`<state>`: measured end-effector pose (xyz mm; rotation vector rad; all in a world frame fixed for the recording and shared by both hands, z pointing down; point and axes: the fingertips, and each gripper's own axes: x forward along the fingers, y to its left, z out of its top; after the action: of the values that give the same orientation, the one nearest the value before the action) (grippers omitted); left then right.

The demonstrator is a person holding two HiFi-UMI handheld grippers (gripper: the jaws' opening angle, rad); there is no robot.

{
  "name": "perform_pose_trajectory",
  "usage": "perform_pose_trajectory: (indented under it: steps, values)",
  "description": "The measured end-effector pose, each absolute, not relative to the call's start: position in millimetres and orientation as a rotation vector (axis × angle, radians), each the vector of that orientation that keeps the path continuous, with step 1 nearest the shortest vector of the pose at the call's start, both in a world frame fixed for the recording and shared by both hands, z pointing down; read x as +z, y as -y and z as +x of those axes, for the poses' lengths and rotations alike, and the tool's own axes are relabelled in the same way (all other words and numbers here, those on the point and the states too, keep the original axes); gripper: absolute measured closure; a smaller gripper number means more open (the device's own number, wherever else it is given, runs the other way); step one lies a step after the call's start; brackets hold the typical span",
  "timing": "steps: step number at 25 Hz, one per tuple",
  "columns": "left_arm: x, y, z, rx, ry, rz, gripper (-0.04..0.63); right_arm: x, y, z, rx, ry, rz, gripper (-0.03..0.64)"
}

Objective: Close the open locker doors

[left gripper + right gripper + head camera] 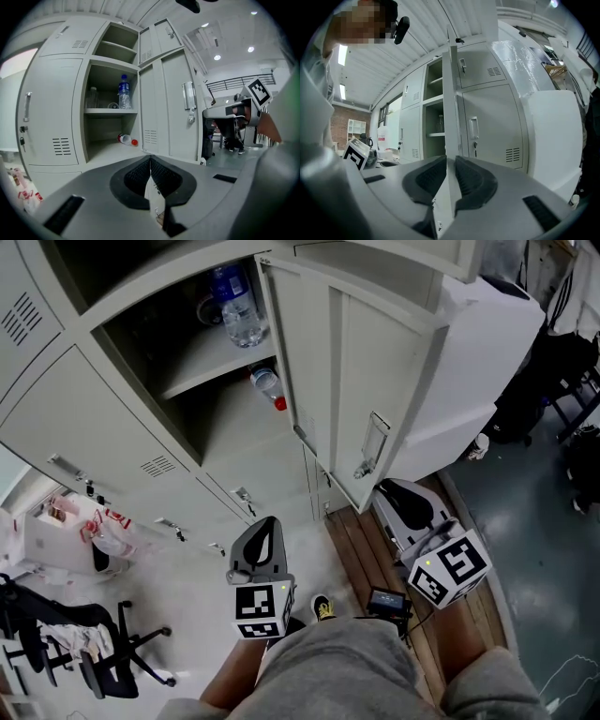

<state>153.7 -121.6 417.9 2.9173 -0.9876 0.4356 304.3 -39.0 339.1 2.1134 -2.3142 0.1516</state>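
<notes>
Two locker doors stand open, one above the other. The lower door [375, 371] sticks straight out from the lockers, and you can see its inside face. The upper door [384, 251] is right above it and sticks out the same way.

The right gripper [384, 488] is at the free edge of the lower door, low down. In the right gripper view, the thin edge of the door runs up between its two jaws, and they pinch it from both sides. The left gripper [270, 523] is to the left of the lower door and well away from it. Its two jaws are pressed together with nothing in them. Each gripper has one cube with square marks, so there are two cubes.

Left of the lower door is the open space it belongs to. On the shelf in there stands one bottle with a blue label [239, 301]. Beside it, farther from the door, is one clear thing [92, 97] that is too dim to name. Under the shelf lies one bottle with a red cap [269, 387], close to the door's hinge side.

One big white box [487, 352] stands on the other side of the lower door.
</notes>
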Motion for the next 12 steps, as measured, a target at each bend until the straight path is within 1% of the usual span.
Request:
perform_pose_trajectory:
  steps: [12]
  values:
    - [415.7, 124.2, 131.8, 0.421, 1.063, 2.883, 0.586, 338.5, 43.3, 260.9, 0.138, 2.443, 1.903, 0.551]
